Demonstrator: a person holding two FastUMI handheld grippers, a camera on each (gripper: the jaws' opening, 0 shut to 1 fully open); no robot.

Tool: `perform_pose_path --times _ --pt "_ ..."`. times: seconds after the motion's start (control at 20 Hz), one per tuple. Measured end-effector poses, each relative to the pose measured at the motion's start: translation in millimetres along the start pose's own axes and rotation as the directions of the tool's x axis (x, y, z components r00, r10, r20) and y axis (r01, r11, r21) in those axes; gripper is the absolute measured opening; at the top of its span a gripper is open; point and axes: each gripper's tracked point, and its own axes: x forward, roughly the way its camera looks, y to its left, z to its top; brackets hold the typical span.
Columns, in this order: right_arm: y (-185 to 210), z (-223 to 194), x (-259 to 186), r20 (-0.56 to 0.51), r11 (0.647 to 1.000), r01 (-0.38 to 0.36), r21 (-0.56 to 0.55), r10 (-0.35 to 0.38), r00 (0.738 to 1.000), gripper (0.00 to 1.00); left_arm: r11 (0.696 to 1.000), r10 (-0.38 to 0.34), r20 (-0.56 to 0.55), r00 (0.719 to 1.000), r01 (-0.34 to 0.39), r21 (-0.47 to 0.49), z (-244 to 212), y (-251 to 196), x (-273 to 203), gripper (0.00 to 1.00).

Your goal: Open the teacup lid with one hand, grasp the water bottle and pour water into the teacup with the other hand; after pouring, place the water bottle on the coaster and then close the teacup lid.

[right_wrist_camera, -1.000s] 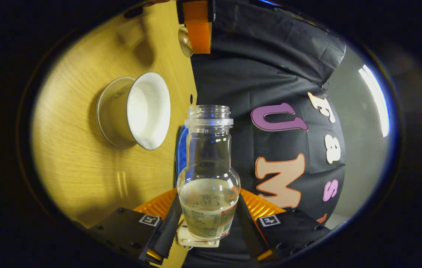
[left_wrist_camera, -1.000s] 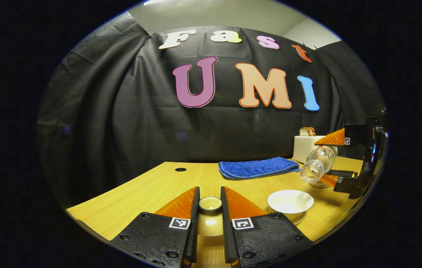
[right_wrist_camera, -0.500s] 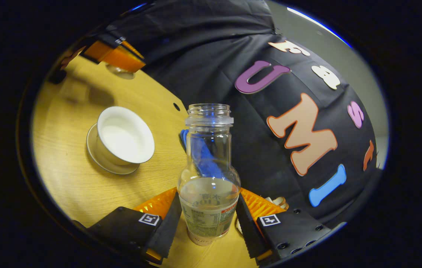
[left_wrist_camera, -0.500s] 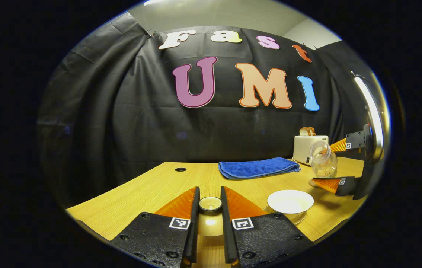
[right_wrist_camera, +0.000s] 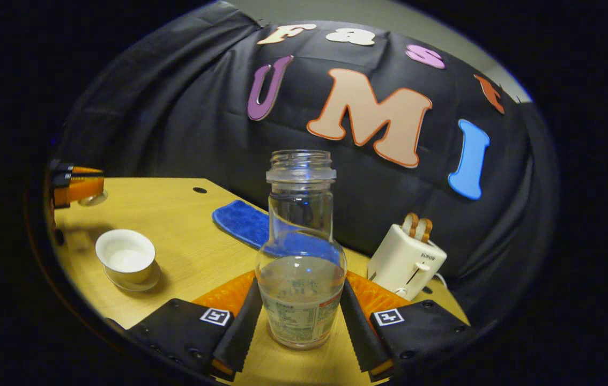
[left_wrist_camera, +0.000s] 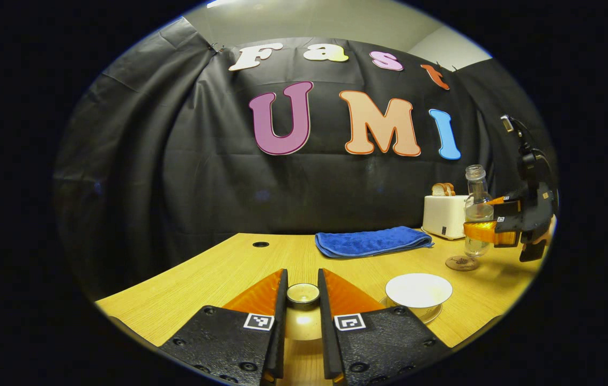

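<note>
The teacup lid is held by its knob above the wooden table, with my left gripper shut on it. To its right the white teacup stands uncovered on its saucer, with liquid inside. My right gripper is shut on the clear water bottle, which is upright and partly full. In the left gripper view the bottle and right gripper hover by the small brown coaster; contact is unclear. The left gripper appears far left in the right gripper view.
A folded blue towel lies at the back of the table. A white toaster with bread slices stands behind the bottle at the back right. A small cable hole sits near the back left.
The right gripper has swung the bottle from lying tilted near the teacup to upright and carried it right, over to the coaster. The left gripper and lid have stayed still.
</note>
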Motion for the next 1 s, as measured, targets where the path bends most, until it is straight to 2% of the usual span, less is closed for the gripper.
perform_pose_path --times 0.15,0.3,0.35,0.55,0.9,1.0 --pt "-10 -11 6 -0.019 0.995 0.007 0.098 -0.005 1.000 0.83 1.000 0.001 0.000 1.000 -0.001 0.000 1 0 2 0.26" --pt "-13 -20 13 -0.030 0.984 -0.007 0.178 0.013 0.999 0.81 1.000 0.005 -0.001 1.000 -0.005 0.000 0 1 1 0.26" --pt "-13 -21 16 -0.032 0.981 -0.008 0.193 0.014 0.999 0.83 1.000 0.009 -0.001 1.000 -0.009 0.001 0 1 2 0.26" --pt "-20 -27 22 -0.037 0.980 0.013 0.198 -0.006 0.999 0.80 1.000 0.011 -0.001 1.000 -0.011 0.001 1 1 0 0.26" --pt "-21 -30 26 -0.040 0.974 0.006 0.227 0.003 0.999 0.82 1.000 0.012 -0.002 1.000 -0.012 0.001 1 1 -1 0.26" --pt "-25 -31 26 -0.041 0.973 0.011 0.233 -0.001 0.999 0.80 1.000 0.012 -0.002 1.000 -0.012 0.000 2 2 0 0.26"
